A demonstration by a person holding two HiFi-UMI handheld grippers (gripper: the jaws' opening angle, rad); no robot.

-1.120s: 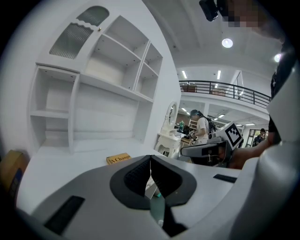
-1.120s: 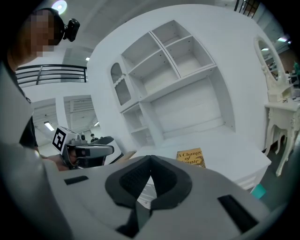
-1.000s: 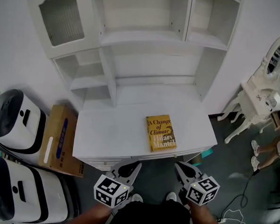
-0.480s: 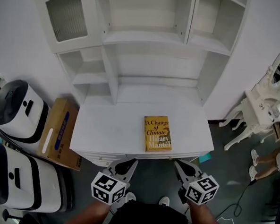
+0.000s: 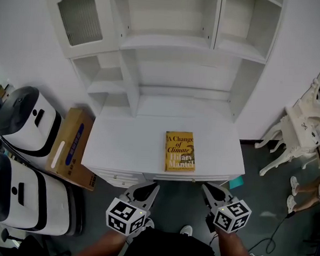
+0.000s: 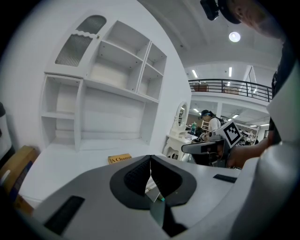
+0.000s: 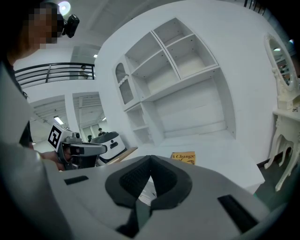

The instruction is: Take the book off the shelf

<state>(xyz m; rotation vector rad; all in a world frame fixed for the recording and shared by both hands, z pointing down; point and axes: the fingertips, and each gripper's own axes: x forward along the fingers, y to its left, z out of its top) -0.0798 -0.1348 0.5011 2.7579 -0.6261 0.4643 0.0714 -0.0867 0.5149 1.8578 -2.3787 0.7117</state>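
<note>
- Yellow cover, face up: book flat on the white desk top, right of its middle and close to its front edge; on none of the shelves above the desk top's back.
- Same spot on the desk top as a second ago; only a slight drift of the whole view, with both tongs kept short of the front edge. Fits a book already brought down and let go, or one waiting to be lifted off this top; not to be settled from here.
- Left gripper just off the desk top's front edge: pads pressed together, nothing between.
- Right gripper off the same edge, further right: likewise pressed together, nothing pinched.
- Counted: one book, two grippers, one cardboard box on the floor left of the desk top, two white machines left of the desk top beyond that box, one white dressing table right of the desk top.
</note>
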